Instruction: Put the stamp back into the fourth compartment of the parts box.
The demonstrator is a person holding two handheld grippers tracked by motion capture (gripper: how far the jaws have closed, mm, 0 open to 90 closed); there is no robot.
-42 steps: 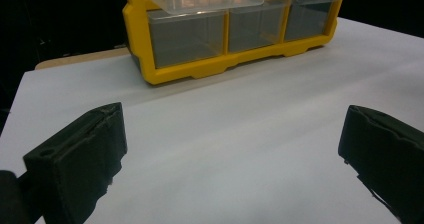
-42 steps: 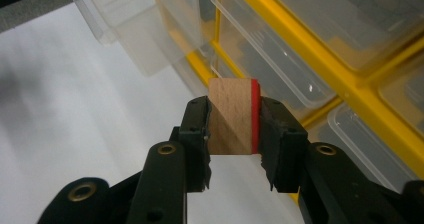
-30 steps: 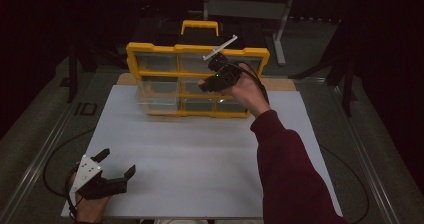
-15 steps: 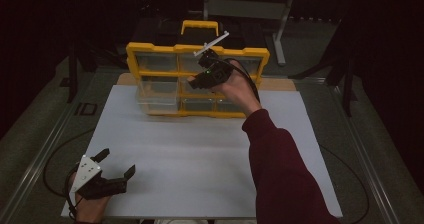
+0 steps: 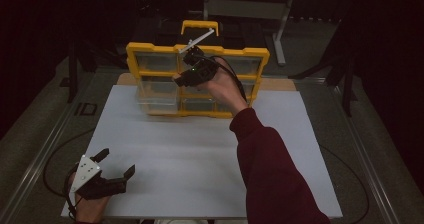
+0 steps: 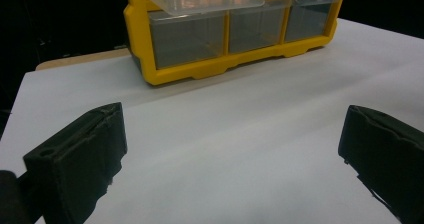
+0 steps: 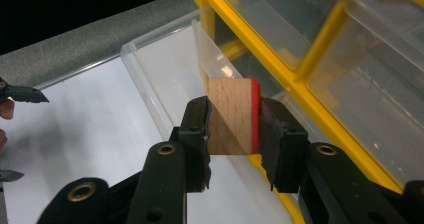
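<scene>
Right gripper view: wooden block (image 7: 232,116) upright, red face rightward.

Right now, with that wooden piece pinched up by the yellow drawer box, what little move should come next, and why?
Probably ease the right hand-held gripper a little further over the pulled-out clear drawer, then lower it. It is shut on the wooden block, which hangs at the drawer's edge rather than plainly inside, so letting go here might drop it on the rim.
</scene>
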